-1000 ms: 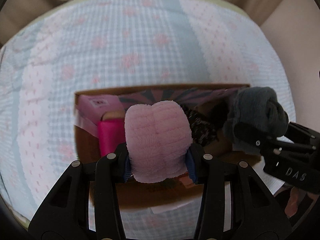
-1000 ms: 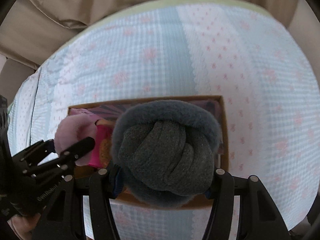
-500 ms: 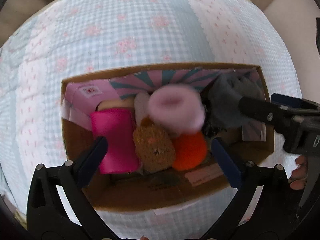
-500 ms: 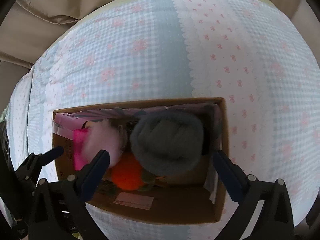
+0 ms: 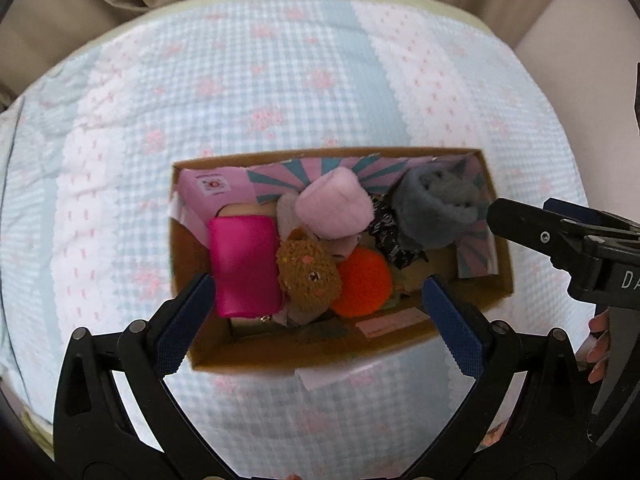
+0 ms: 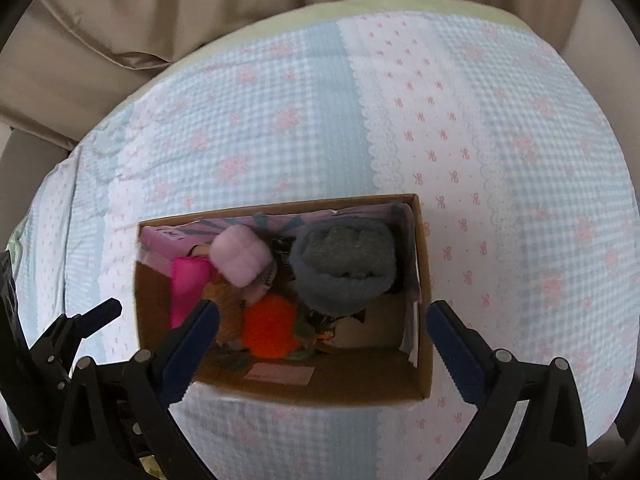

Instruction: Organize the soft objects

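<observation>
Left wrist view: left gripper (image 5: pixel 316 312) is spread wide with nothing between its blue pads (image 5: pixel 182 328). It hangs above the near side of the cardboard box (image 5: pixel 505 272), which sits on the checked bedspread (image 5: pixel 240 92). The pink roll (image 5: pixel 334 210) lies in the box on top of the pile, beyond the fingers and between them in line. It leans on the bright pink pouch (image 5: pixel 244 266) side, with the brown knitted toy (image 5: pixel 310 274) and the orange pompom (image 5: pixel 362 282) just in front. The grey bundle (image 5: pixel 434 214) sits at the right end of the box, with one finger of the right gripper (image 5: pixel 560 236) just beside it.
Risk, as I judge it: the pink roll is perched high and could roll off the pile or over the rim if a finger clips it or the box wall.

Right wrist view: right gripper (image 6: pixel 320 336) is wide apart too and grips nothing. It is over the near box (image 6: pixel 424 280) edge. The grey bundle (image 6: pixel 346 266) is in the right half, between the fingers in line and clear of both pads. The pink roll (image 6: pixel 240 256) is left of it, touching the pile. The left gripper (image 6: pixel 76 328) is at the far left.
Risk: the grey bundle looks loosely wound and could unroll. A low pad could snag it or drag the light box across the bedspread (image 6: pixel 280 128).
</observation>
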Motion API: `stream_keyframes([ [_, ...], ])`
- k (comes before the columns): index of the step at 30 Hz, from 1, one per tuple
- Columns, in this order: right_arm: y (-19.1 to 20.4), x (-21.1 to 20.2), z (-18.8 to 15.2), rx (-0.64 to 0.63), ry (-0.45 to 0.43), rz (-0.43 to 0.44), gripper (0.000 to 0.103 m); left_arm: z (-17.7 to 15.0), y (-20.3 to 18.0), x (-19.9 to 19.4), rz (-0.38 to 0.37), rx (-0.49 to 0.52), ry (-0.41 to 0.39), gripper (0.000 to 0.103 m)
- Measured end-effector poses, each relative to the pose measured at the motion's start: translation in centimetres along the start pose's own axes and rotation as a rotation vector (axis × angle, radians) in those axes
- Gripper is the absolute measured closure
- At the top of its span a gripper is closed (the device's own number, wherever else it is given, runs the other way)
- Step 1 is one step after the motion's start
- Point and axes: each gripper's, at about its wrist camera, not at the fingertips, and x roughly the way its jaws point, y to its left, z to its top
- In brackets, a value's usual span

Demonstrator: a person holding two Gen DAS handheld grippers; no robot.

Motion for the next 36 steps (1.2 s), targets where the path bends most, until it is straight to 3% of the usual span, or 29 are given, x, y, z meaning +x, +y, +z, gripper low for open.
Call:
stream_keyframes([
  [9, 2.0, -10.5, -2.4, -0.061, -0.177, -0.031, 0.0, -1.1, -1.0, -10.0, 0.009, 0.009, -0.165, 0.0],
  [18, 2.8, -23.5, -6.2, -0.097, -0.396, -0.096, 0.0, -3.7, -2.4, -24.1, 0.02, -0.004, -0.439, 0.0],
  [22, 2.6, -27.7, -8.2, -0.117, -0.49, -0.107, 0.0, -5.7, -4.1, -28.6, 0.077, 0.002, -0.552, 0.0],
  [28, 1.8, -30.9, -11.1, -0.143, -0.576, -0.146, 0.0, -8.9, -6.4, -32.2, 0.091, -0.033, -0.657, 0.0],
  [36, 0.8, -32.2, -13.2, -0.139, -0.636, -0.155, 0.0, -11.3, -8.5, -33.7, 0.095, -0.038, -0.709, 0.0],
])
